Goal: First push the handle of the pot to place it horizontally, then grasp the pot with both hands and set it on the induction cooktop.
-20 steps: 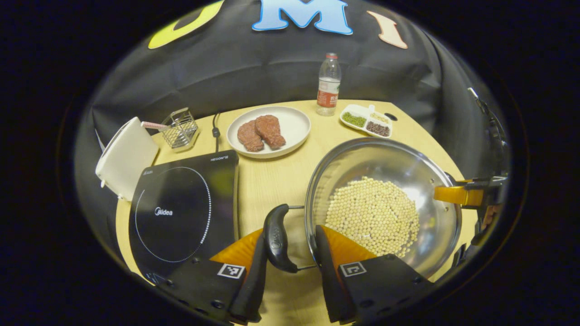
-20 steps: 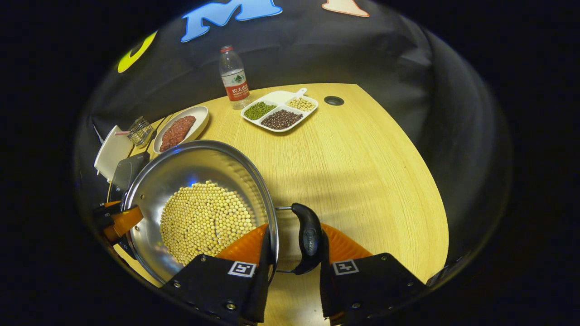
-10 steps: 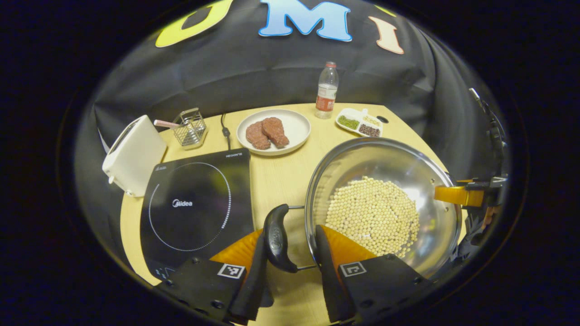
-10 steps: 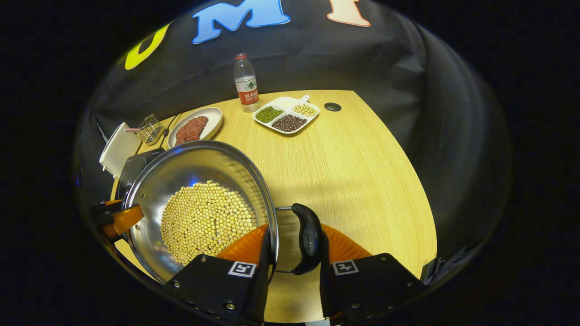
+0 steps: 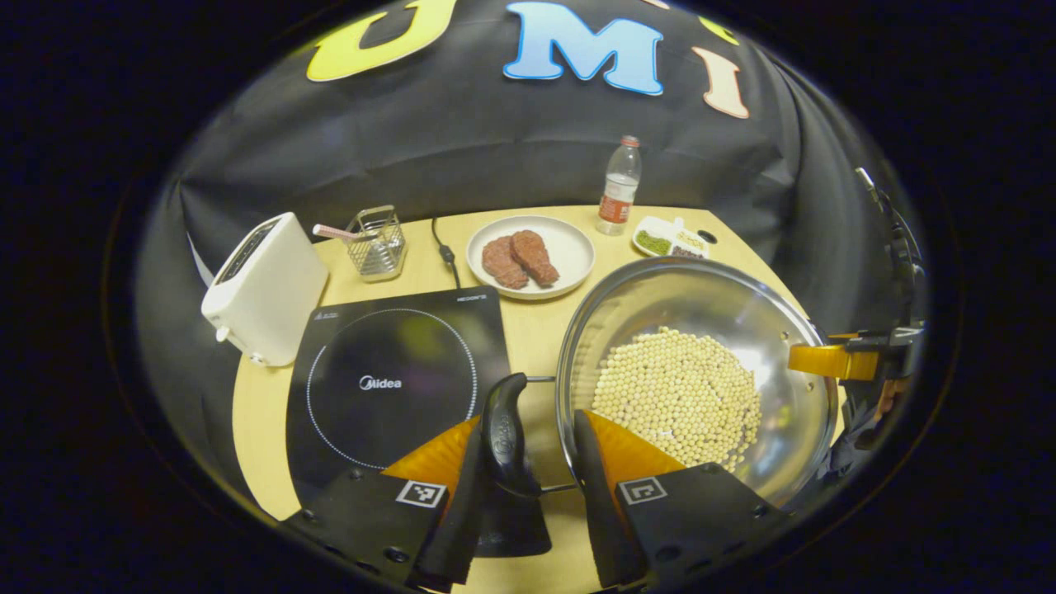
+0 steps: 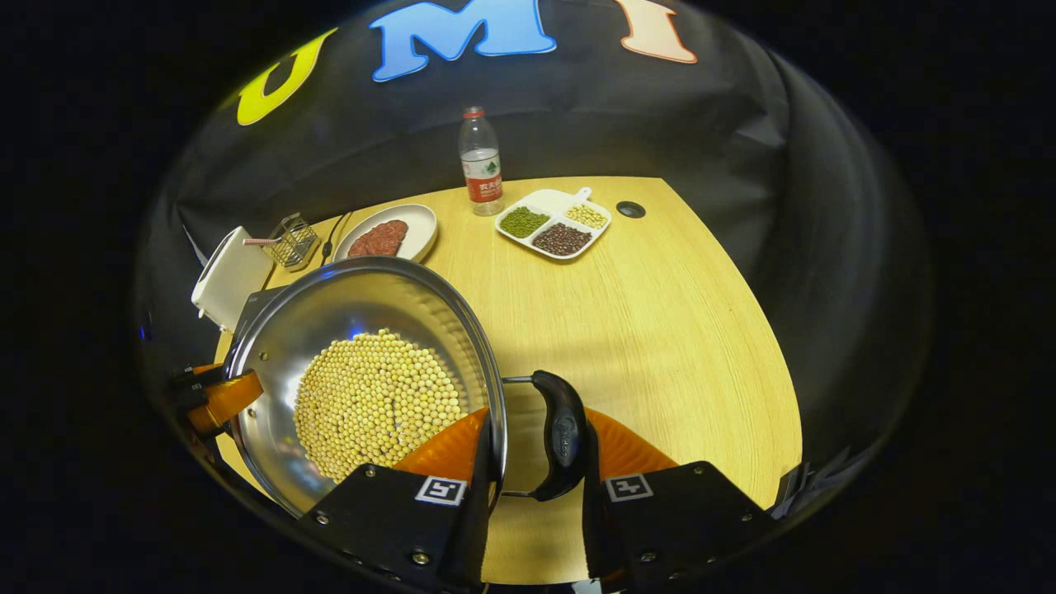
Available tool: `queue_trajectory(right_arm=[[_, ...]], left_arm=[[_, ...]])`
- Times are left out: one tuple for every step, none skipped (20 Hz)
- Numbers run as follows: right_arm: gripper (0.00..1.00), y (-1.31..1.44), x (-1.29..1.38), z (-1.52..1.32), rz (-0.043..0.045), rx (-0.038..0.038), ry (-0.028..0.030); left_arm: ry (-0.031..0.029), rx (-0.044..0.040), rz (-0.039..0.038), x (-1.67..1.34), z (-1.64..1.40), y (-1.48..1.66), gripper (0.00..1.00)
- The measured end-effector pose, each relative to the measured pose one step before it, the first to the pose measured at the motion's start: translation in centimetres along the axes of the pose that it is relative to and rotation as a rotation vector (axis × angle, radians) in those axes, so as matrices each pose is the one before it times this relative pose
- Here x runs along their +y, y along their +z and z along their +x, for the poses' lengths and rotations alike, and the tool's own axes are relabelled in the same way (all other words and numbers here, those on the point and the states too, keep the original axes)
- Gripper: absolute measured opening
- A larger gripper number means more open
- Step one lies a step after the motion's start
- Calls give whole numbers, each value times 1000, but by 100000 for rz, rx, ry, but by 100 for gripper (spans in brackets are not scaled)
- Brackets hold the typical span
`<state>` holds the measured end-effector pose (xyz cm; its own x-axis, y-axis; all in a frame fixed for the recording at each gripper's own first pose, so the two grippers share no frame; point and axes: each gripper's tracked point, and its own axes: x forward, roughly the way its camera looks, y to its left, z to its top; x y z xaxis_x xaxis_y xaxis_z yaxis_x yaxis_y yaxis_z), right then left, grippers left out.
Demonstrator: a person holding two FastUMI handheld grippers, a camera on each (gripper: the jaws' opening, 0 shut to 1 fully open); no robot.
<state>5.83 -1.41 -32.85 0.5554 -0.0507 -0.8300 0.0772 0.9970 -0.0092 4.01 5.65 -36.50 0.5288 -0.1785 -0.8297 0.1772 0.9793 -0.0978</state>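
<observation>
You had the pot (image 5: 693, 371) up, mid-carry: left gripper (image 5: 521, 462) and right gripper (image 6: 535, 462) each pinched a handle. Next called for going left and lowering level onto the cooktop (image 5: 388, 379), centre-left of frame.

Both views are lit fairly evenly from overhead, so the desk (image 6: 660, 313) looks warm and bright while the cloth wall behind it stays dim. The steel pot (image 5: 701, 305) throws glare off its inner wall, strongest near its far rim, and casts a soft shadow on the desk just beside it. Fisheye bending curves the desk's edges hard; focus is sharp throughout.
</observation>
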Motion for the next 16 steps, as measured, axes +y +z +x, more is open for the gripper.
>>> queue_trajectory(right_arm=[[47,134,682,-52,-476,170,191],[47,78,662,34,-372,69,204],[47,149,680,71,-229,-74,211],[47,16,655,-65,-114,71,173],[47,37,603,37,-251,126,-9],[47,37,656,322,-442,277,-116],[47,139,527,93,-611,11,-118],[47,-14,544,88,-463,130,-14],[47,177,556,114,-458,352,47],[47,21,564,147,-533,266,16],[47,220,569,122,-618,30,14],[47,227,669,41,-764,-288,61],[47,283,605,58,-744,-194,116],[47,155,704,101,-798,-184,160],[47,205,597,117,-753,-166,264],[47,229,697,322,-530,-92,513]], left_arm=[[206,116,-270,690,-180,-22,58],[168,118,-244,660,-82,-12,61],[-129,-177,-369,786,33,-21,61],[14,-39,-289,743,81,6,61],[28,204,-298,723,36,-16,58],[27,216,-300,726,130,-123,58],[-46,184,-96,693,60,-97,58],[0,74,-52,632,43,-25,58],[92,-26,-227,653,-39,-12,58],[110,252,-572,566,37,-103,60],[159,319,-817,679,-127,-37,61],[343,60,-859,636,-29,30,58],[359,137,-651,658,5,24,58],[383,428,-1283,627,-29,22,61],[334,298,-1192,547,28,-53,58],[568,-130,37,784,20,23,58]])
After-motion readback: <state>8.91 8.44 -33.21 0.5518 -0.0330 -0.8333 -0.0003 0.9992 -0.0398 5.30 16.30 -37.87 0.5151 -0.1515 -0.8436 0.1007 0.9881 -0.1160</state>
